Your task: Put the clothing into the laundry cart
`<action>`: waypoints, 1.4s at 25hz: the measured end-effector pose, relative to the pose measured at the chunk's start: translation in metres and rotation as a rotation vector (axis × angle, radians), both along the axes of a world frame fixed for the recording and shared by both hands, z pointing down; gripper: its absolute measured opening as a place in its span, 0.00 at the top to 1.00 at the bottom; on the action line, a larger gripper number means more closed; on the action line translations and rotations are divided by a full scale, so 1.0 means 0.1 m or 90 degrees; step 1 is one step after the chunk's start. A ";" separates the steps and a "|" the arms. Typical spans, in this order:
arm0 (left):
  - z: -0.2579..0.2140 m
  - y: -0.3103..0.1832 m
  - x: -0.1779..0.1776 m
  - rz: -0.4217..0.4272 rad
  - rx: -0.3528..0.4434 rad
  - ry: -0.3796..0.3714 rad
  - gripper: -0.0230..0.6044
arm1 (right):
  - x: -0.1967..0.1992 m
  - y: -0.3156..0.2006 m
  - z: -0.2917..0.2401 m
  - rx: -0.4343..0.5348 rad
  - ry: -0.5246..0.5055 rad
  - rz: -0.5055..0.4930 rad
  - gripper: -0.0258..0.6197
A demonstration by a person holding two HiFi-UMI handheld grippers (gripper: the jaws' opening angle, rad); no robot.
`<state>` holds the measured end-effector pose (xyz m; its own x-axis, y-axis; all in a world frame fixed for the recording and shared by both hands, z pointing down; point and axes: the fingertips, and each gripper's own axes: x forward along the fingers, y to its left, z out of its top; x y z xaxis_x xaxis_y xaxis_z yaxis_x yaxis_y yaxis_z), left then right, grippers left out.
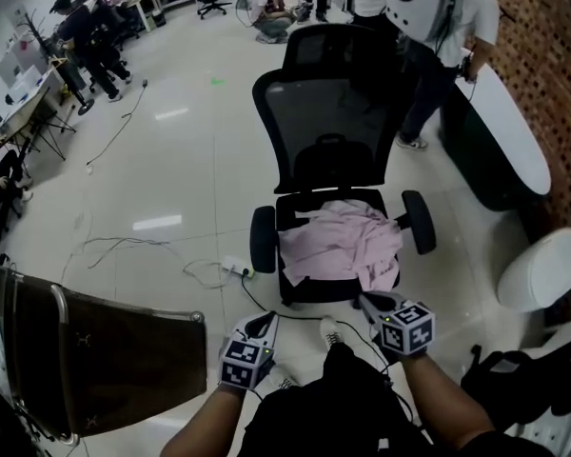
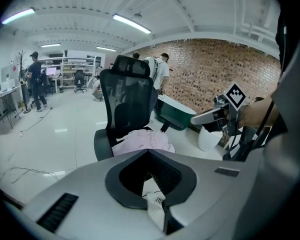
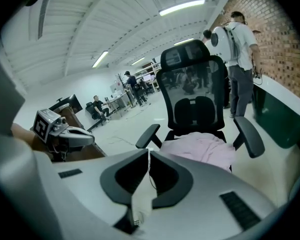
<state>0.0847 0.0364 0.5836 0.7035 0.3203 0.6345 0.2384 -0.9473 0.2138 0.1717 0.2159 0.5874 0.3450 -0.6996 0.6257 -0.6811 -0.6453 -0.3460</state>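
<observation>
A crumpled pink garment (image 1: 341,246) lies on the seat of a black mesh office chair (image 1: 328,122) straight ahead. The garment (image 2: 142,140) also shows in the left gripper view, and the garment (image 3: 202,149) in the right gripper view. The laundry cart (image 1: 105,350), dark brown fabric on a metal frame, stands at the lower left. My left gripper (image 1: 265,320) hangs short of the chair's front edge, its jaws meeting at the tips with nothing between them. My right gripper (image 1: 368,300) hovers near the seat's front right corner, shut and empty, apart from the garment.
Cables and a power strip (image 1: 236,268) lie on the floor left of the chair. A long green and white tub (image 1: 504,141) and a white rounded seat (image 1: 542,269) stand at the right. Several people (image 1: 438,27) stand behind the chair. A black bag (image 1: 504,384) sits at the lower right.
</observation>
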 end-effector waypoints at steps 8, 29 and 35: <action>0.35 0.26 0.44 -0.023 -0.009 -0.041 0.97 | 0.55 -0.04 0.26 -0.009 -0.021 -0.068 0.75; 0.88 0.19 1.36 -0.101 0.004 -0.081 0.97 | 1.50 -0.31 1.08 -0.054 -0.068 -0.179 0.72; 1.15 0.12 1.46 -0.131 -0.009 -0.097 0.97 | 1.66 -0.49 1.38 -0.086 -0.052 -0.223 0.70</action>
<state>0.2305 0.0483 0.6989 0.6516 0.1895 0.7345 0.0052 -0.9694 0.2455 0.3376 0.1667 0.7255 0.0446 -0.6754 0.7361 -0.8425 -0.4214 -0.3357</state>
